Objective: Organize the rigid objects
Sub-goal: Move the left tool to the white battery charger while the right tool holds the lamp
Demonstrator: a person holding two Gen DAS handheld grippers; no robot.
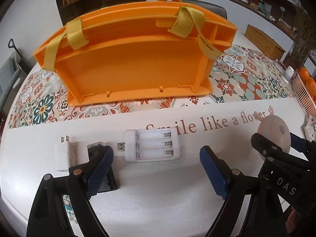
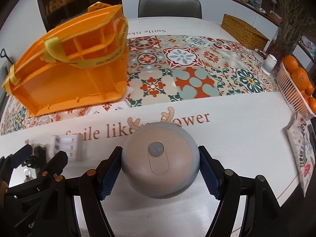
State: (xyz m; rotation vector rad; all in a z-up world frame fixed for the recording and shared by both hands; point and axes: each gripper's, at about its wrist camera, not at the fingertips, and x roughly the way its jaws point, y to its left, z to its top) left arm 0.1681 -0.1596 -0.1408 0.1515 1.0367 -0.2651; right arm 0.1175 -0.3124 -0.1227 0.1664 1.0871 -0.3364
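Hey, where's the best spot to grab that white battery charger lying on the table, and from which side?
Grip the white battery charger across its two long edges, coming down from above. It lies flat with the empty slots up, and its long sides are straight, parallel and clear. Avoid the USB plug at its left end. The left gripper is open and probably wide enough.

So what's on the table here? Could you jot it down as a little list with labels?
organizer: orange box with yellow straps, compartments empty
right gripper: closed on round night light with antlers
left gripper: open, nothing between its fingers
in front of left gripper: white battery charger, slots empty
beside the charger: white plug adapter
far right: basket of oranges
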